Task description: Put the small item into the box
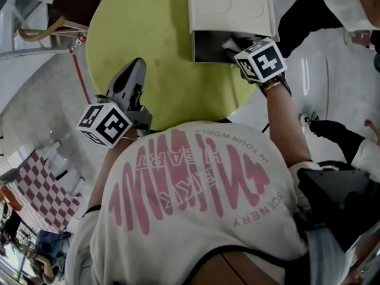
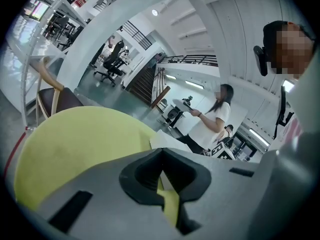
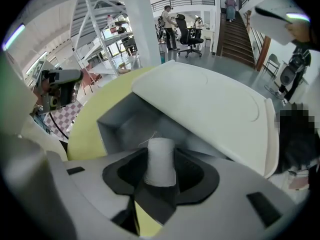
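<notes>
A white box [image 1: 202,47] stands at the far edge of the round yellow-green table [image 1: 154,34], its white lid [image 1: 231,8] thrown back behind it. My right gripper [image 1: 236,49] reaches into the box's open mouth. In the right gripper view it [image 3: 160,170] is shut on a small white spool of thread [image 3: 160,156], held upright just over the grey inside of the box [image 3: 122,126], with the lid [image 3: 210,104] beyond. My left gripper [image 1: 136,67] hovers above the table's left part, well apart from the box. Its jaws [image 2: 161,154] meet with nothing between them.
A brown chair [image 1: 77,2] stands behind the table at the left. The table's near edge [image 1: 237,108] curves just below my right hand. A person in a white shirt [image 2: 212,124] stands past the table's far side. A chequered mat [image 1: 41,189] lies on the floor at the left.
</notes>
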Motion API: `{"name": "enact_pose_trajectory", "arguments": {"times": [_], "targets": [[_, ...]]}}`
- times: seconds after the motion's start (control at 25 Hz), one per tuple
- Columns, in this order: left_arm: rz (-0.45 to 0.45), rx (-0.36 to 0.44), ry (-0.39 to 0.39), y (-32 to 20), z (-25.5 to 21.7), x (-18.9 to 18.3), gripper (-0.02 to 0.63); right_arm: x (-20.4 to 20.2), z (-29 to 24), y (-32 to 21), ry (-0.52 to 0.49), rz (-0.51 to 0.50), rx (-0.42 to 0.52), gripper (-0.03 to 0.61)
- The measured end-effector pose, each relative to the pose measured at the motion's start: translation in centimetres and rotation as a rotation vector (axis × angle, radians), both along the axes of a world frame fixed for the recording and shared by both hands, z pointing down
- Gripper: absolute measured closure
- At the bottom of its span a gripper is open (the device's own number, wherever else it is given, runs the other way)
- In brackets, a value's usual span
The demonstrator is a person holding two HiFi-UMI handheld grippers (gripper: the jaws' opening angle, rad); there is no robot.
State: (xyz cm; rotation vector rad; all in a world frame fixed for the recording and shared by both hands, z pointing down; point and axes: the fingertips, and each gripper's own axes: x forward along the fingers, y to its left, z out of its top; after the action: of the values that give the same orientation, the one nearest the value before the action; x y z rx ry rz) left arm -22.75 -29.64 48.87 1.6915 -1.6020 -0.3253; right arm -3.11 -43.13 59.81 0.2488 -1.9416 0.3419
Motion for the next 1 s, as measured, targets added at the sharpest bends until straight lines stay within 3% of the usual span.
{"name": "enact_pose_trajectory", "arguments": {"times": [0.76,1.0], "targets": [[-0.007,-0.008,0.024,0.6,0.6,1.2,0.607,0.3,0.9,0.6,0.006,0.011,-0.091,0.396],[-0.009,-0.005,0.019,0.1,0.4,1.1,0.607,0.0,1.0,0.3,-0.007,0.008,-0.065,0.388]]}}
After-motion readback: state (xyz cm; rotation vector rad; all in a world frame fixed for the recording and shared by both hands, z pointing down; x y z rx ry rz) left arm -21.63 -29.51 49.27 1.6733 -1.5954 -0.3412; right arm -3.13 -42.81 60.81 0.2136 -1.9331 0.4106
